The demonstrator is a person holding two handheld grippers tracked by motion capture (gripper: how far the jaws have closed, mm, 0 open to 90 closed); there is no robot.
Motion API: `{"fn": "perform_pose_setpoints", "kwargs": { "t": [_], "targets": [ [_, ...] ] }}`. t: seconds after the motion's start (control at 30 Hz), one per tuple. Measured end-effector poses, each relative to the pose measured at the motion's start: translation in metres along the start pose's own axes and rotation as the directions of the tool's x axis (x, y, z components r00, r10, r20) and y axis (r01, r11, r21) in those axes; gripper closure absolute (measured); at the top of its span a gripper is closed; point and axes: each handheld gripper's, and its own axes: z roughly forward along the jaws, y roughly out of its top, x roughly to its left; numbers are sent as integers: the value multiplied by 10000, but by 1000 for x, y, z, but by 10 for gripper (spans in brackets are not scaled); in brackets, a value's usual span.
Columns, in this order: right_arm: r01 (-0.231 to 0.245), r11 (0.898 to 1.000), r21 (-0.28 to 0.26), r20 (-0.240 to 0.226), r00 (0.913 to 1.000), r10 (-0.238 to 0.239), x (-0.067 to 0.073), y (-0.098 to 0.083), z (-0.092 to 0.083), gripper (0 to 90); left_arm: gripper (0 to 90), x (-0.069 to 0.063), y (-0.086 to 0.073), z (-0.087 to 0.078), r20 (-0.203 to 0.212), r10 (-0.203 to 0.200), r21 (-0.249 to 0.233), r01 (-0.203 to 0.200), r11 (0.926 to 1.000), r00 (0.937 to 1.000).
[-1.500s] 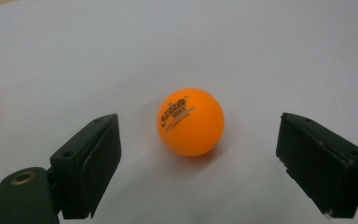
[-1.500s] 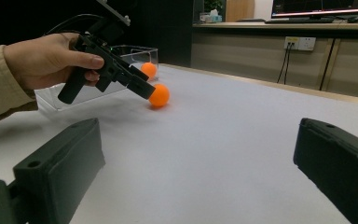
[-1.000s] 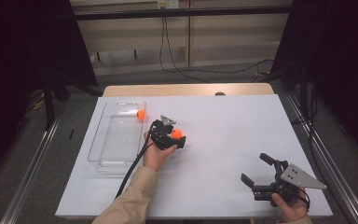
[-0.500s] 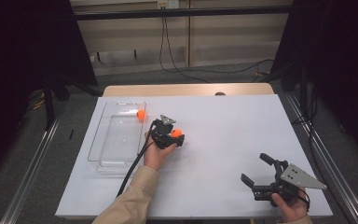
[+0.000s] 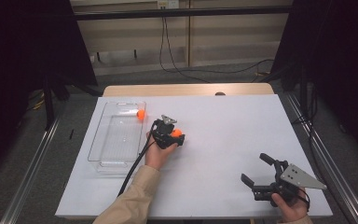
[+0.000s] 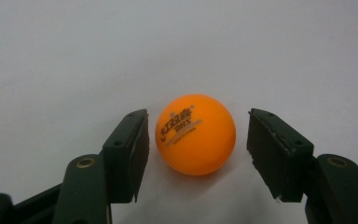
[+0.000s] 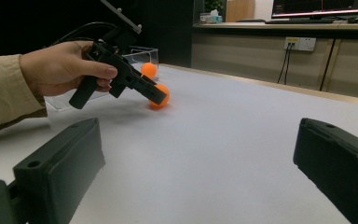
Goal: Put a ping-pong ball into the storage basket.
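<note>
While the left gripper (image 6: pixel 196 154) has its fingers (image 6: pixel 128 149) spread on either side of an orange ping-pong ball (image 6: pixel 196 140), neither pad is actually touching it, there's a small gap on the left and a bigger one on the right. The ball sits on the white desk (image 5: pixel 233 126) with printed lettering facing the camera. From the high view it's just past the gripper's tip, a bit right of a clear plastic bin (image 5: pixel 116 137). A second orange ball (image 5: pixel 141 114) sits in the far corner of that bin. The left hand (image 5: pixel 157 151) comes out of a tan sleeve (image 5: pixel 130 200), black cable trailing back along it.

The right gripper (image 5: pixel 256 170) is well apart, near the front right corner of the desk, fingers (image 7: pixel 60 168) wide open with nothing between them, grey three-cornered plate on top. Its own camera looks across the desk at the left gripper and both balls.
</note>
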Motion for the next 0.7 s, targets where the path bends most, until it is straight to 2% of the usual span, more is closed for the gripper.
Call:
{"fn": "perform_pose_setpoints", "kwargs": {
  "t": [0.33,0.4,0.7],
  "targets": [
    [-32,10000,-20,-4,10000,32,0,0,0,9,438,0,0,3,112,-8,108,7,9999,9999],
    [-15,10000,-8,-13,10000,15,0,0,0,9,441,0,0,3,87,89,164,-91,9998,9999],
    [-14,10000,-15,-10,10000,14,0,0,0,9,473,0,-1,6,107,-3,185,1,9998,9999]
  ]
}}
